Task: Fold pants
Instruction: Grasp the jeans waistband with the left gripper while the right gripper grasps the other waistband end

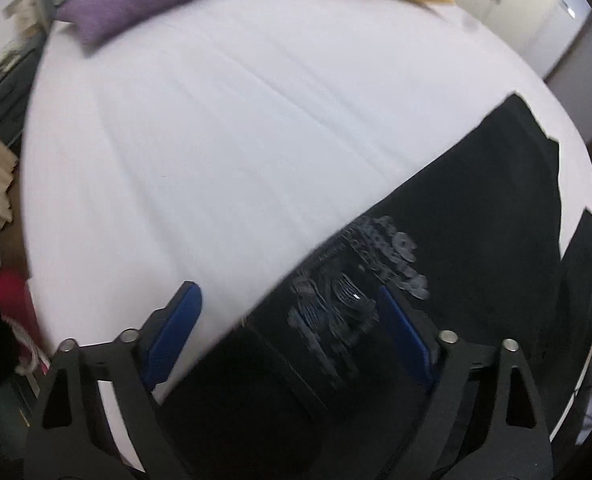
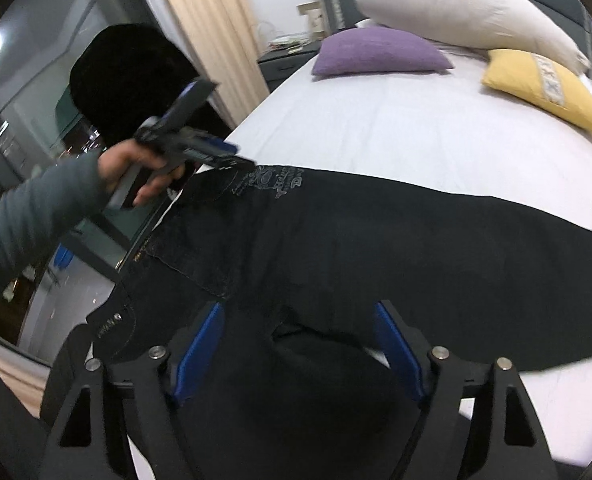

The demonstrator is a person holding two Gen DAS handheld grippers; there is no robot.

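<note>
- The left gripper hung over the waist end of the black pants, its blue pads spread with nothing pinched; one pad stood over the white sheet, the other over the printed patch
- The right gripper pointed down at the seat and crotch of the pants, pads likewise apart and gripping no cloth
- In the right wrist view the person's hand carried the left gripper just above the waistband corner near the bed's edge
- The pants lay flat across the bed, waist toward the side edge, legs running off to the right; a purple pillow, a yellow cushion and a white pillow sat well apart at the head
- Judged step: taking hold for the first fold. To do it well, each gripper should bite both layers at an edge, not the middle of the cloth
- The left view was blurred, so slowing before closing would help the aim
- Both should lift together, keeping the cloth taut so no crease gets trapped
</note>
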